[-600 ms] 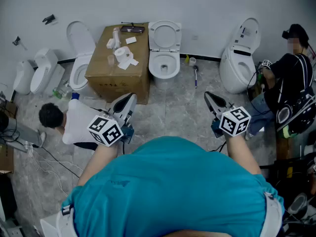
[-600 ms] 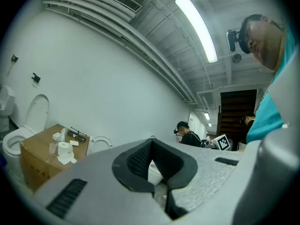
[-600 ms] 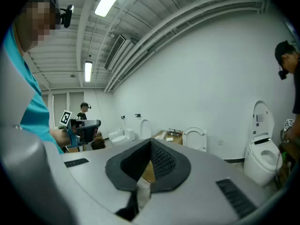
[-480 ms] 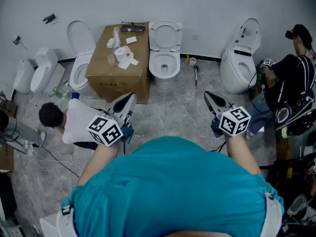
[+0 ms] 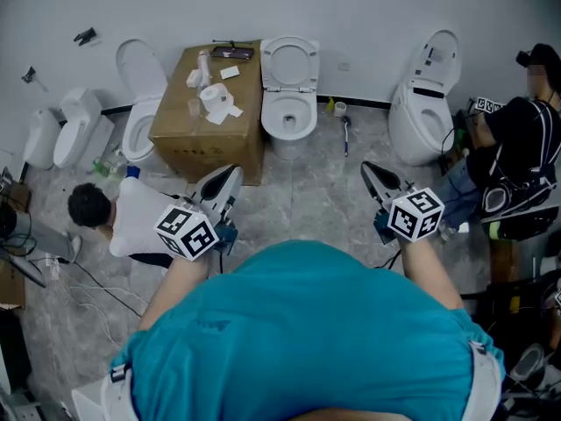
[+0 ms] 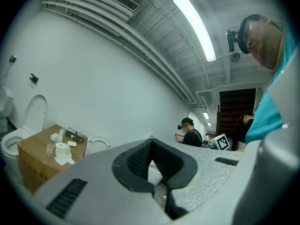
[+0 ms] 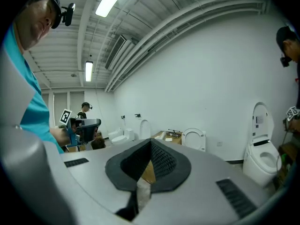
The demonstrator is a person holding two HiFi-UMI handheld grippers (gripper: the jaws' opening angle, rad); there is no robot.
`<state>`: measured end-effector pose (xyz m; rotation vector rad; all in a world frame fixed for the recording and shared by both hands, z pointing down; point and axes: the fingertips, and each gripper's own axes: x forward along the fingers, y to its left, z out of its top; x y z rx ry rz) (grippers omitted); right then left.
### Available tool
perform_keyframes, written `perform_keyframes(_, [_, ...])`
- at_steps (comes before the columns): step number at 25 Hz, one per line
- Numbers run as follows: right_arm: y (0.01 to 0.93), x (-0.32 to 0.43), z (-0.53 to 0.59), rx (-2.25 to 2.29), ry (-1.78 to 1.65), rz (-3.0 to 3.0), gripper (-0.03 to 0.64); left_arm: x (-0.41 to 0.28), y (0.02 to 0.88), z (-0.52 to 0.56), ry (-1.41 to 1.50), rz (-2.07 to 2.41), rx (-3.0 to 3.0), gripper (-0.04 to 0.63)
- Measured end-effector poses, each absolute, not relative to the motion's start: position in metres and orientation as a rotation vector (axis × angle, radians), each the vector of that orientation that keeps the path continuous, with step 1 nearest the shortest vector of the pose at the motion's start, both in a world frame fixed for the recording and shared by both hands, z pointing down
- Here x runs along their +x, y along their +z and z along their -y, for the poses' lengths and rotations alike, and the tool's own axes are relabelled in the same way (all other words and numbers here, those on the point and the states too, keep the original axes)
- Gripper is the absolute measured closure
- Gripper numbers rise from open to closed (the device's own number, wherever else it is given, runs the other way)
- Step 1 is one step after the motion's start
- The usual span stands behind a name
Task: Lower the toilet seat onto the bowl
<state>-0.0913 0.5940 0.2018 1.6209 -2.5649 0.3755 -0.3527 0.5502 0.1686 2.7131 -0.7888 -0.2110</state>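
The white toilet (image 5: pixel 289 112) stands against the far wall, its seat (image 5: pixel 290 62) raised upright against the tank. The seat also shows as a white ring in the left gripper view (image 6: pixel 96 143) and the right gripper view (image 7: pixel 193 138). My left gripper (image 5: pixel 230 174) and right gripper (image 5: pixel 372 172) hover over the floor well short of the toilet, roughly a body's width apart, pointing toward it. Both have their jaws shut with nothing between them, as the left (image 6: pixel 151 146) and right (image 7: pixel 151 149) gripper views show.
A cardboard box (image 5: pixel 208 103) with toilet paper rolls stands left of the toilet, with another toilet (image 5: pixel 140 103) beyond it. A third toilet (image 5: pixel 423 103) stands at right. One person (image 5: pixel 114 213) crouches at left, another (image 5: pixel 517 156) at right. Small items (image 5: pixel 342 117) and cables lie on the floor.
Both grippers stay where they were. The person at the right has shifted slightly, and the view has drifted a little.
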Motion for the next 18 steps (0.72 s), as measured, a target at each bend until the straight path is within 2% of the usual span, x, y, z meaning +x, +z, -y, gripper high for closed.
perform_keyframes(6, [0.191, -0.068, -0.608, 1.61, 0.355, 2.579, 0.625, -0.322, 0.165, -0.554, -0.227, 0.779, 2.713, 0.595])
perform_keyframes(18, [0.199, 0.035, -0.646, 1.597, 0.391, 2.565, 0.625, -0.207, 0.174, -0.576, -0.224, 0.715, 2.694, 0.595])
